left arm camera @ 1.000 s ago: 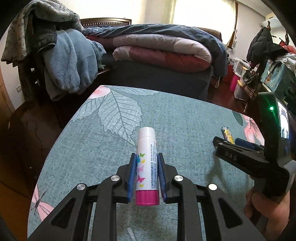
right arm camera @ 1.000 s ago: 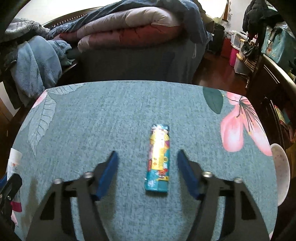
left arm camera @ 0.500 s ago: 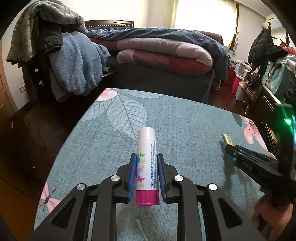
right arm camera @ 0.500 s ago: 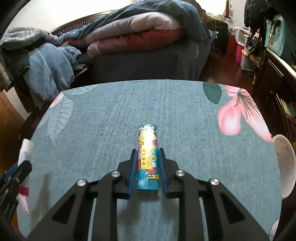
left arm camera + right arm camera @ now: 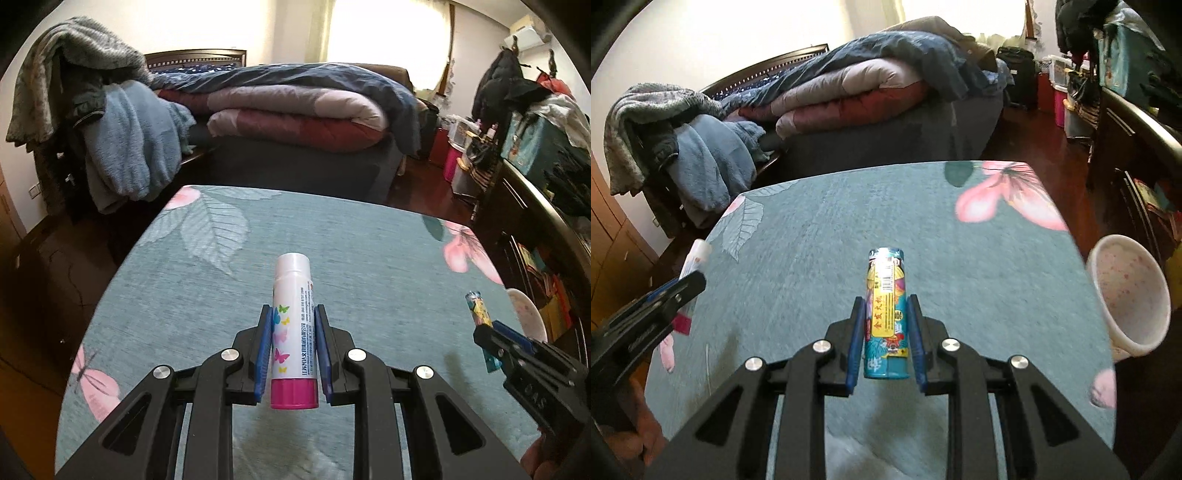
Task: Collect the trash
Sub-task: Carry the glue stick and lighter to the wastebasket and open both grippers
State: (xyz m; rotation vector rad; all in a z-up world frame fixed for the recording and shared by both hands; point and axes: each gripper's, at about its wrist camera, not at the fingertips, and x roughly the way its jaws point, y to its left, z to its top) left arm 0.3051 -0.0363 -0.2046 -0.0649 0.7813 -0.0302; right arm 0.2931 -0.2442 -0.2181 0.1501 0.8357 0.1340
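Left gripper [image 5: 293, 354] clenched on a glue stick [image 5: 293, 332], cap toward 12 o'clock; right gripper [image 5: 885, 341] clenched on a lighter [image 5: 886, 314], both above the floral tablecloth [image 5: 820, 229]; speckled bin [image 5: 1130, 295] at 3 o'clock

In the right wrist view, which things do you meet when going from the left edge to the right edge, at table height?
Left tool holding the glue stick → right tool shut on the lighter → pale bowl beside the table's right edge.
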